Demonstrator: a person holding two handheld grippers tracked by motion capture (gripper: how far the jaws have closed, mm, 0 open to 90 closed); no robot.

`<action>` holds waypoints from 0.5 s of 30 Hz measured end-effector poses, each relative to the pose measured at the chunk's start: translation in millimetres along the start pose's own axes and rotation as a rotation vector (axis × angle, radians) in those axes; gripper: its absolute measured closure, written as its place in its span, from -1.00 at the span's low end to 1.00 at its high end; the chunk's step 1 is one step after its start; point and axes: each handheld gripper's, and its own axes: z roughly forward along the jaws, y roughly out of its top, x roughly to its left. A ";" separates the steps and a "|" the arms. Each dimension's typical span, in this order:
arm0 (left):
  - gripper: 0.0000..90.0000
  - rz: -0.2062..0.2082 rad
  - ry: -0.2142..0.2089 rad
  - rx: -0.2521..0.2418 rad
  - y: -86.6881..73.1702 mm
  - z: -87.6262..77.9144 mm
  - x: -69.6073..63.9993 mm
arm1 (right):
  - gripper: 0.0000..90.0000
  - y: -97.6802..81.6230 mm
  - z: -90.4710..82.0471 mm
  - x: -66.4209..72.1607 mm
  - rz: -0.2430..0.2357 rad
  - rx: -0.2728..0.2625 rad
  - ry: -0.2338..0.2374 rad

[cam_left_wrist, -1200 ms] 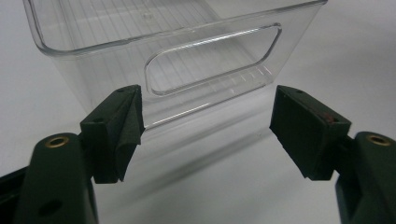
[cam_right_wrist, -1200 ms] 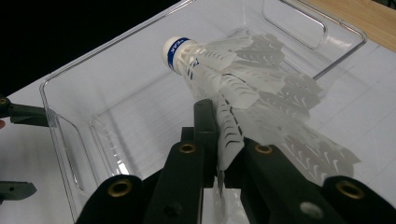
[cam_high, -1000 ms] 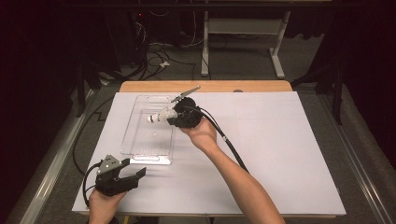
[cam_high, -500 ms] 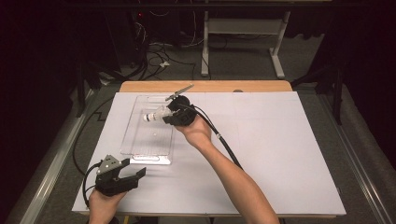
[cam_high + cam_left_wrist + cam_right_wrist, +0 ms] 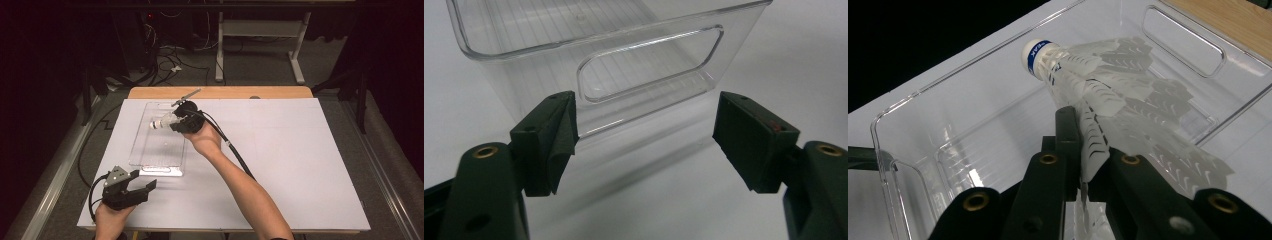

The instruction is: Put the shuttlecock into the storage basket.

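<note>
A: White sheet-covered table (image 5: 300, 165). What does your right gripper (image 5: 1083, 150) hold?

B: Its jaws pinch one feather of the white feathered shuttlecock with a blue-banded cork (image 5: 1088, 85), held over the clear plastic rectangular bin (image 5: 973, 90).

A: And your left gripper (image 5: 644, 145)?

B: Spread wide, holding nothing, near the bin's handle end.

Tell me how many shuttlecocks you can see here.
1. The shuttlecock is pinched by its feathers in the right gripper, held over the clear bin. None lie inside the bin.

White shuttlecock (image 5: 1088, 85), tilted, above clear bin (image 5: 923, 105)
</note>
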 end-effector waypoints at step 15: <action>-0.40 -0.001 0.003 -0.004 -0.6 -1.0 0.2 | 0.96 2.7 18.5 -0.4 0.004 0.017 -0.007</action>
